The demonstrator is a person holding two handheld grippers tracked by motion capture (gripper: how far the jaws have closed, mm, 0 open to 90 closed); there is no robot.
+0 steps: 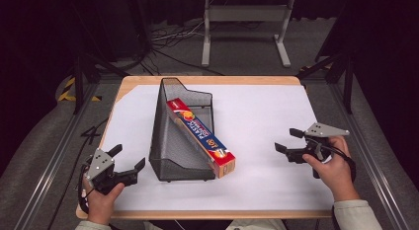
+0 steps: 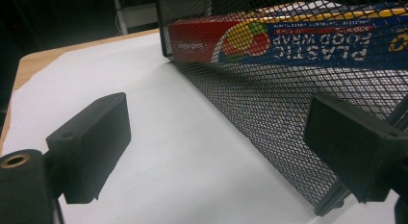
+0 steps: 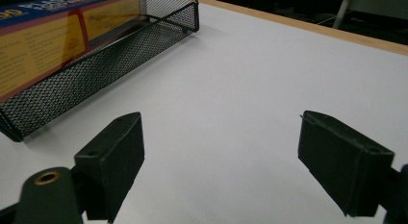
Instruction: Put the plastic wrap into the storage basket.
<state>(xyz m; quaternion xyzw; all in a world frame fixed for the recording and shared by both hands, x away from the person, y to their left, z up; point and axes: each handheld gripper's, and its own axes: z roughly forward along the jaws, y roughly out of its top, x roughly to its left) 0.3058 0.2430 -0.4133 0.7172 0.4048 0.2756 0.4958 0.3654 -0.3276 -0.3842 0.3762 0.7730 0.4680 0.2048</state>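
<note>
A black mesh file holder (image 1: 179, 136) lies on the white table cover, with a long red, blue and yellow plastic food wrap box (image 1: 201, 136) resting in it and jutting out past its near right corner. My left gripper (image 1: 129, 159) is open at the near left, just left of the holder; its own view shows the mesh wall (image 2: 269, 104) and the box (image 2: 308, 46) through it. My right gripper (image 1: 288, 140) is open at the right, jaws pointing left toward the box, with bare cover between them. The holder (image 3: 96, 65) and box (image 3: 43, 46) appear at the upper left of the right gripper view.
The white cover (image 1: 257, 121) overlies a wooden table (image 1: 232, 80). Metal frame rails run along both sides. A grey stand (image 1: 244, 27) and cables lie on the floor beyond the far edge.
</note>
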